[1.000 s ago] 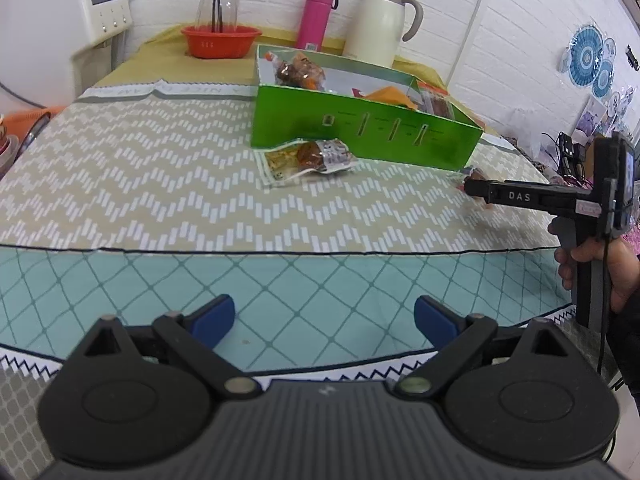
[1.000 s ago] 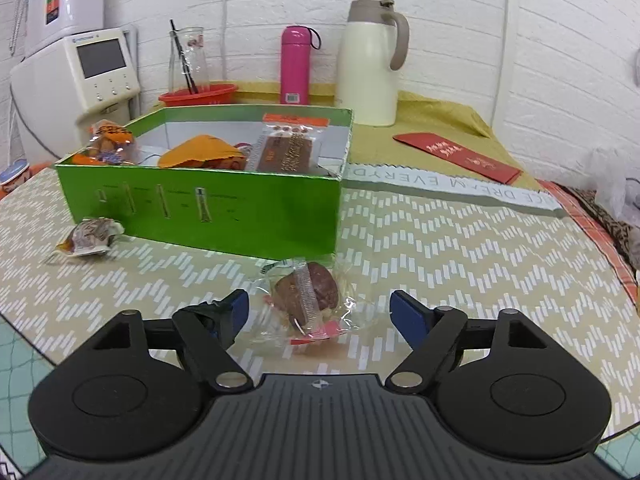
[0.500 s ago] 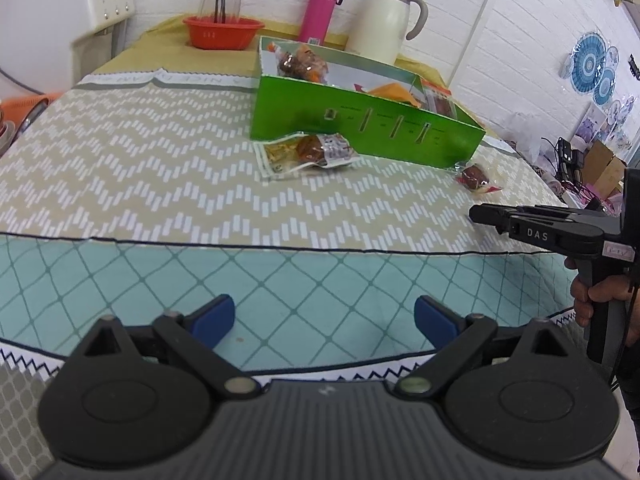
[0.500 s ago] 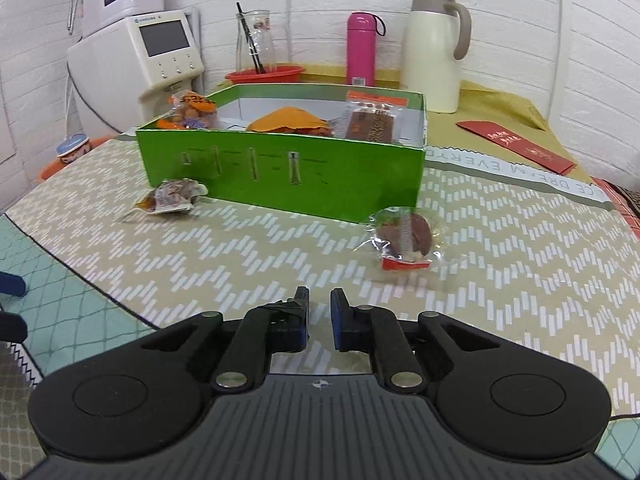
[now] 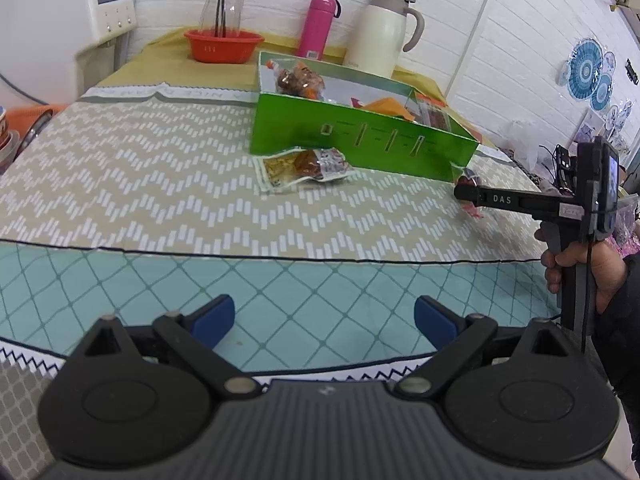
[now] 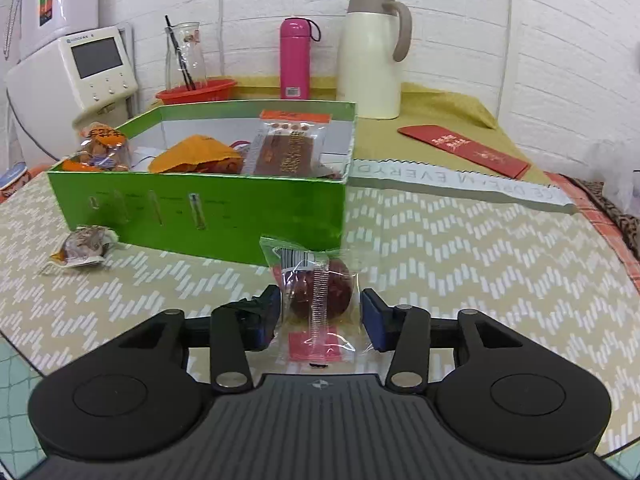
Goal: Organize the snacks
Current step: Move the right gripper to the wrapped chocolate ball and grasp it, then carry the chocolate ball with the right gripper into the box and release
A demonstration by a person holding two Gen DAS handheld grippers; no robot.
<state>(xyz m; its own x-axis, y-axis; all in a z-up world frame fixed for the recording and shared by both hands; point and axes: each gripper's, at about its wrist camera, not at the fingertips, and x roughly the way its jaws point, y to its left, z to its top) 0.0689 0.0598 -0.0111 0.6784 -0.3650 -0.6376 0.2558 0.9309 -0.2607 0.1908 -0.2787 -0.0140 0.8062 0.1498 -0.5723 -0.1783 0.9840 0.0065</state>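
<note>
A green box (image 5: 360, 144) (image 6: 200, 208) with several snack packets in it stands on the patterned tablecloth. In front of its right corner is a clear packet with a round dark-red snack (image 6: 320, 292) (image 5: 468, 180). My right gripper (image 6: 320, 312) (image 5: 460, 192) has that packet between its blue pads. Its jaws are opening, the pads stand at the wrapper's edges, and I see no squeeze on it. Another loose snack packet (image 5: 304, 164) (image 6: 82, 246) lies by the box's front left. My left gripper (image 5: 324, 314) is open and empty over the teal cloth near the table's front edge.
Behind the box stand a pink bottle (image 6: 296, 60), a cream jug (image 6: 372, 52) and an orange bowl (image 5: 224, 44) holding a glass jar. A white appliance (image 6: 88, 72) is at the back left. A red envelope (image 6: 464, 150) lies at the back right. A hand (image 5: 584, 264) holds the right gripper.
Half a second ago my right gripper was shut and stood back from the red snack packet. It has come forward with its jaws apart around the packet. My left gripper has kept still.
</note>
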